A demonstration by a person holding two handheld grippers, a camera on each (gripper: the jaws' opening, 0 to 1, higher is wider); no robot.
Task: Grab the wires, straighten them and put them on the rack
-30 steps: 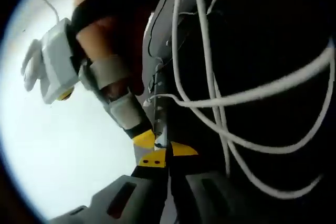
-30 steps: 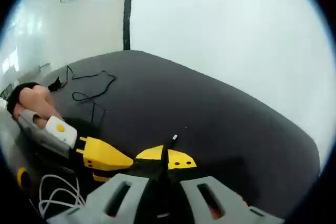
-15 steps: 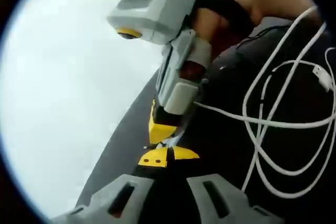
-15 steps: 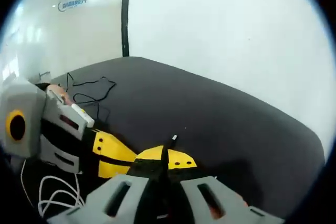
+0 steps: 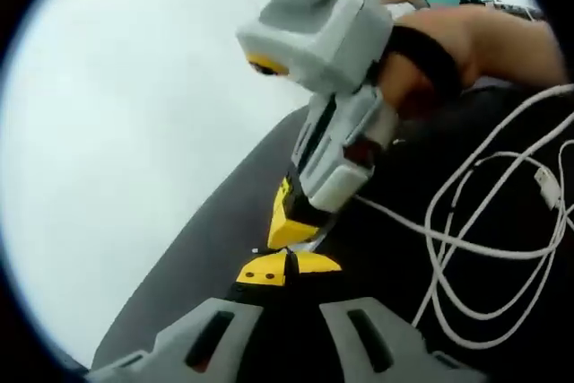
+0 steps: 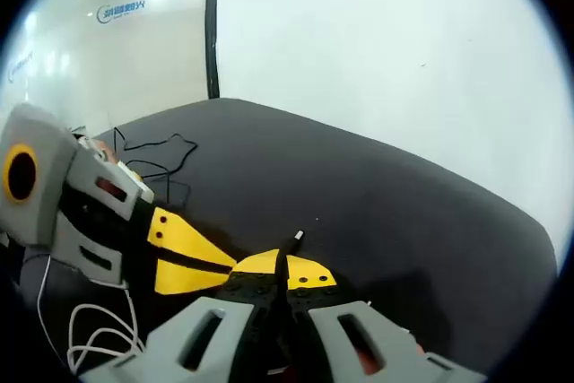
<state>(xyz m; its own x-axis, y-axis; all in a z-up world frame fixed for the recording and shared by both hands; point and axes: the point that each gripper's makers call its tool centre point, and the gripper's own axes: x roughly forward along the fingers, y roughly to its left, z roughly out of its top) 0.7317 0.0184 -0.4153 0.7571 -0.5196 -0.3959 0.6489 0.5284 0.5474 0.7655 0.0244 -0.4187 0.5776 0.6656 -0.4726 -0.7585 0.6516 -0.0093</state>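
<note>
We see a thin white wire (image 5: 466, 248) lying in loose, crossing loops on the dark desk (image 5: 224, 239), with a small white plug at one end near the right of the left gripper view. In the right gripper view a bunch of its loops (image 6: 90, 334) sits at the lower left, and a thin black wire (image 6: 157, 154) lies in an open curl farther back.

Our left tongs (image 5: 287, 266) are pressed together on a strand of the white wire. The right tongs (image 5: 291, 226) meet them nose to nose, and the wire runs off from that spot. Our right tongs (image 6: 282, 268) are also closed, with a short dark plug tip poking out between them; the left tongs (image 6: 193, 262) sit just beside.

The desk edge curves close by on one side, with pale floor beyond; the dark top ahead of the right tongs lies bare.

Against half a second ago, the right tongs look a little higher and farther right in the left view, and both stay clamped.
</note>
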